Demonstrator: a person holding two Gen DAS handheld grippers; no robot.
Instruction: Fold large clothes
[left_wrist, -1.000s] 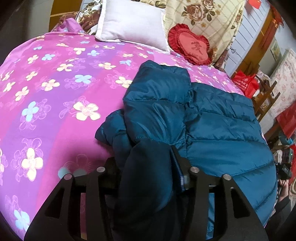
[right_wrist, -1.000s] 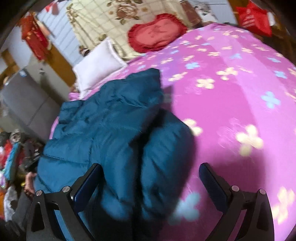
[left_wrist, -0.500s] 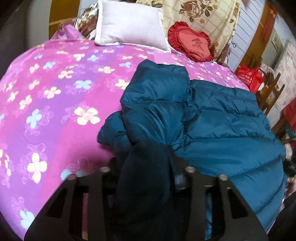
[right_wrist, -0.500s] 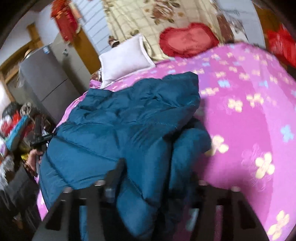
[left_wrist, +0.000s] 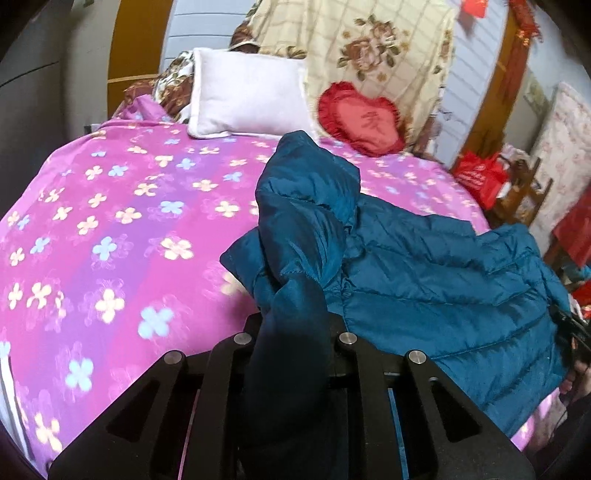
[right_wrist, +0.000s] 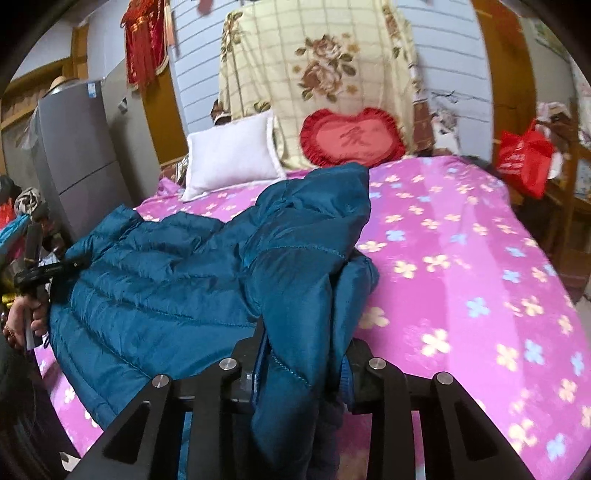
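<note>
A teal quilted jacket (left_wrist: 424, 280) lies across the pink flowered bed cover (left_wrist: 110, 229). My left gripper (left_wrist: 295, 332) is shut on a dark bunched fold at the jacket's left end and holds it raised off the bed. In the right wrist view the jacket (right_wrist: 177, 273) stretches away to the left. My right gripper (right_wrist: 306, 350) has a thick fold of its right end between the jaws, which are closing on it, and that fold is lifted too. The fabric hides both sets of fingertips.
A white pillow (right_wrist: 229, 155), a red heart cushion (right_wrist: 351, 138) and a floral blanket (right_wrist: 317, 62) stand at the bed's head. A grey fridge (right_wrist: 77, 155) is at the left, a red bag (right_wrist: 524, 162) at the right. A hand (right_wrist: 26, 314) shows at the jacket's far end.
Both grippers have risen and pulled the jacket's ends up off the cover. The right jaws went from wide open to closed on the fold. The left jaws tightened on theirs.
</note>
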